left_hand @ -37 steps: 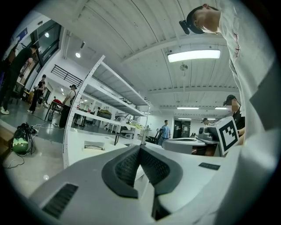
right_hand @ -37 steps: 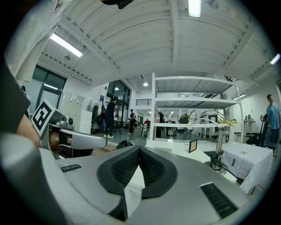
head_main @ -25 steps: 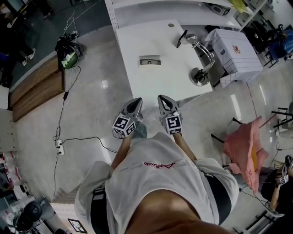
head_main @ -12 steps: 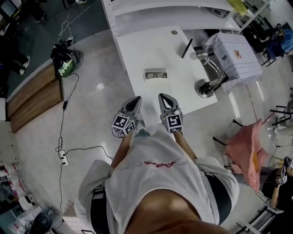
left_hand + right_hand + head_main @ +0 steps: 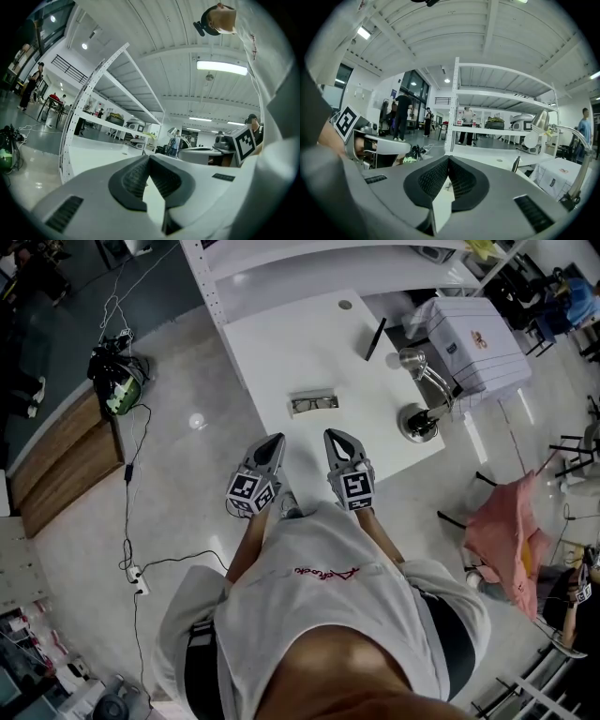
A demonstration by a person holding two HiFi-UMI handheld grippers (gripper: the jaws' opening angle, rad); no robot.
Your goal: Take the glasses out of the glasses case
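An open glasses case (image 5: 314, 404) lies on the white table (image 5: 281, 343), with dark-framed glasses in it. Both grippers hover side by side at the table's near edge, short of the case, and touch nothing. My left gripper (image 5: 273, 441) is over the floor just left of the table's corner, its jaws together. My right gripper (image 5: 335, 437) is over the table's near edge, also shut. In the left gripper view the pads of the left gripper (image 5: 149, 158) meet at the tip; the right gripper (image 5: 449, 160) shows the same in its own view. Nothing is held.
A chrome desk lamp (image 5: 418, 390) stands at the table's right edge, and a black flat object (image 5: 375, 338) stands upright behind the case. A white box (image 5: 473, 338) sits to the right. A pink cloth (image 5: 502, 540) hangs over a chair. Cables (image 5: 136, 474) run over the floor on the left.
The person has stepped closer to the table, so the case now lies nearer the gripper tips. Both grippers stay shut and side by side.
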